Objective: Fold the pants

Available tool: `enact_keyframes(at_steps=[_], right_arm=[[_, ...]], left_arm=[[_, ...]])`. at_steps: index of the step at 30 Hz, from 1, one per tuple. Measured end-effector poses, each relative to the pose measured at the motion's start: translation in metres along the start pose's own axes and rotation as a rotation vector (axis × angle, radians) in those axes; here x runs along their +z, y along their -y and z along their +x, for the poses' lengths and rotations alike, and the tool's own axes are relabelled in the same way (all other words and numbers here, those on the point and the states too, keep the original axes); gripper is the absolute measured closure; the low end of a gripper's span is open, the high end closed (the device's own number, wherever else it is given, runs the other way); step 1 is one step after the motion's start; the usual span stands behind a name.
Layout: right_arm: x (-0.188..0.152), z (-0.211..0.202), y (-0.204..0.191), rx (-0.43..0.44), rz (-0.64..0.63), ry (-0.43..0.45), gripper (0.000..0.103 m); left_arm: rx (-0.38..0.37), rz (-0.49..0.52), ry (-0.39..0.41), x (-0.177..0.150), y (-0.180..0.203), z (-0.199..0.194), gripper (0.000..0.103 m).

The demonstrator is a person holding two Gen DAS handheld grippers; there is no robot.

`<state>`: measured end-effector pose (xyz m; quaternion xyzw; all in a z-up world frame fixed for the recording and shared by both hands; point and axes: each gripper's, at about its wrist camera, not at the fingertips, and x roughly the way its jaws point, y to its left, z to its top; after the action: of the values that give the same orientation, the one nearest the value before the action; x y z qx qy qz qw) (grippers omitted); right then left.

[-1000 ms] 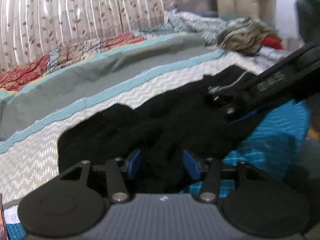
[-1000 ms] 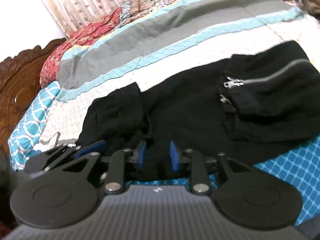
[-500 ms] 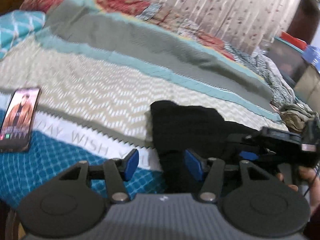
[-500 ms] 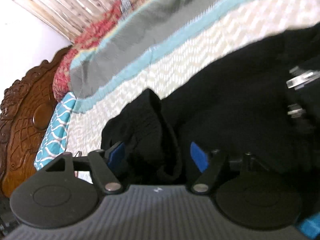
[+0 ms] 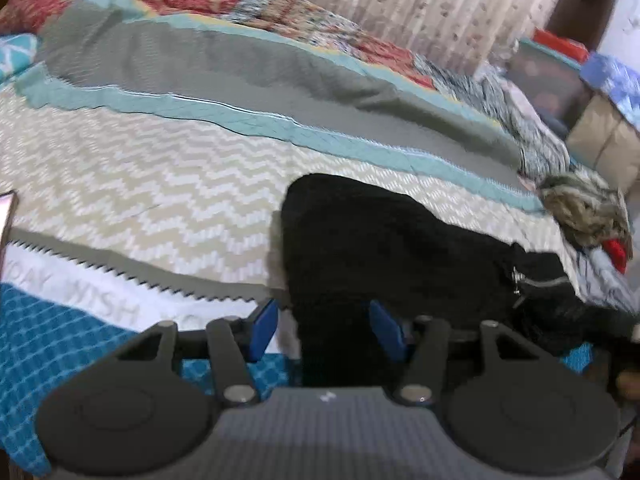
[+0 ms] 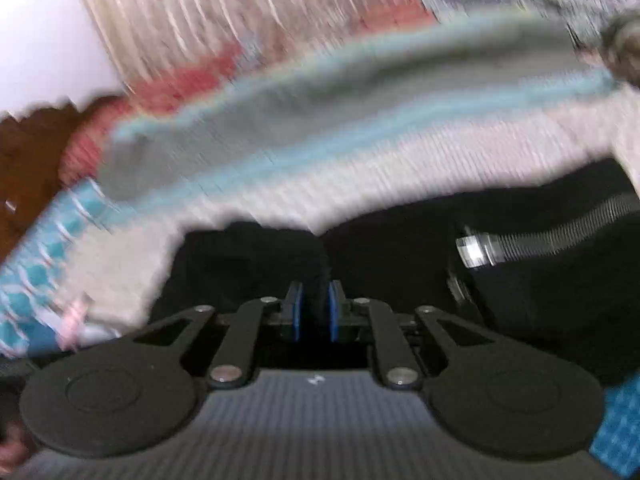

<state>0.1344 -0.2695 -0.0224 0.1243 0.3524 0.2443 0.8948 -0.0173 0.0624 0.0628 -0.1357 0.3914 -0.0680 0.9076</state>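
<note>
pants [image 5: 380, 240]: long axis left-right along bed edge | left hand-held gripper [image 5: 326, 326]: half-open | right hand-held gripper [image 6: 316, 312]: just closed, pinching pants

"WISH" on bedspread [image 5: 100, 300].

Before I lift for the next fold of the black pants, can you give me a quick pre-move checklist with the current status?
1. Right gripper pinching the black fabric pants: ok; its jaws have just closed on a fold.
2. Left gripper gripping: not ok; blue pads stand apart, cloth only lies between them.
3. Metal zipper clear of both jaws: ok.
4. Pants fully on the chevron-patterned bedspread: cannot tell, near edge hidden.
5. Right view sharp: not ok, blurred.
</note>
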Motion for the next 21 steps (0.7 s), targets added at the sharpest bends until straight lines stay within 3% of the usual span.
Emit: enact_keyframes(at_steps=[2, 6, 9, 12, 15, 18, 21], right_arm=[[-0.013, 0.012, 0.009, -0.006, 0.036, -0.100, 0.073], [-0.007, -0.014, 0.014, 0.033, 0.079, -0.031, 0.061], [0.004, -0.041, 0.030, 0.038, 0.103, 0.062, 0.060], [0.008, -0.054, 0.043, 0.054, 0.161, 0.097, 0.058], [0.019, -0.032, 0.049, 0.118, 0.228, 0.063, 0.058], [0.045, 0.014, 0.028, 0.206, 0.216, 0.025, 0.057], [0.061, 0.056, 0.012, 0.221, 0.194, -0.030, 0.052]], left_arm=[[0.044, 0.034, -0.050, 0.000, 0.007, 0.013, 0.049], [0.114, 0.076, -0.104, -0.003, 0.008, 0.024, 0.049], [0.113, 0.013, -0.051, 0.010, 0.001, 0.010, 0.051], [0.077, 0.000, 0.025, 0.030, 0.004, 0.001, 0.052], [0.035, 0.048, 0.041, 0.046, 0.022, 0.006, 0.052], [-0.008, 0.103, 0.034, 0.045, 0.041, 0.020, 0.052], [-0.019, 0.113, -0.049, 0.030, 0.047, 0.045, 0.052]])
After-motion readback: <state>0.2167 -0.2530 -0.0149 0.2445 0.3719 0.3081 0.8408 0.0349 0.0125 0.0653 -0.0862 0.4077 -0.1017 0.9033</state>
